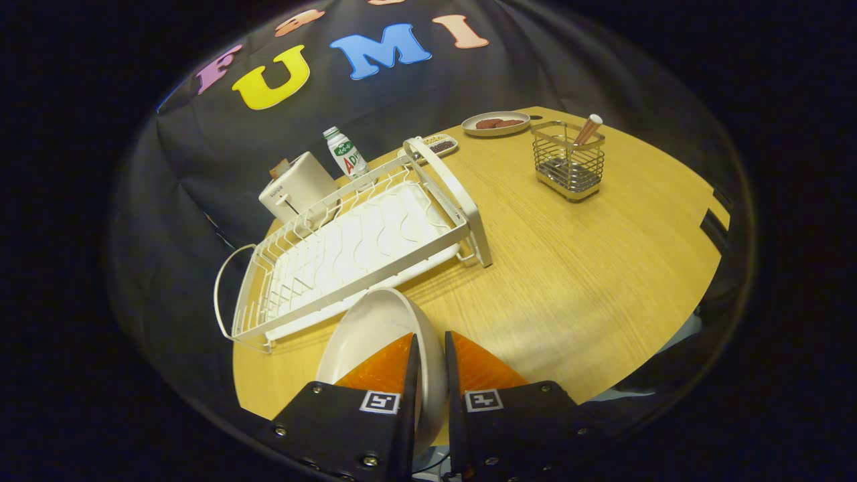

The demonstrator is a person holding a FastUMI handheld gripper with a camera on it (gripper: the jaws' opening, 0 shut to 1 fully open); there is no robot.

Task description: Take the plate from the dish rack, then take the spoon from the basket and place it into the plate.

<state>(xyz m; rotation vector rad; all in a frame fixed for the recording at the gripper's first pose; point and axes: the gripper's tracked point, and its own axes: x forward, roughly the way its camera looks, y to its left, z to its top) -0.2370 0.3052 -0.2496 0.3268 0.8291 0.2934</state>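
- Orange fingers of the gripper (428,365) stand nearly closed, pinching the rim of one white plate (375,328) held on edge between them, above the tabletop (569,288).
- One white dish rack (348,248) lies just beyond the plate, its long axis running from the near left away toward the bottle (346,152).
- One wire basket (569,161) stands well apart, beyond the fingers to the right.
- One spoon (589,128) leans in the basket, handle up, tilted right.

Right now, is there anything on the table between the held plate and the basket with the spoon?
Nothing visible: the tongs grip the plate, and only bare table lies before the basket.
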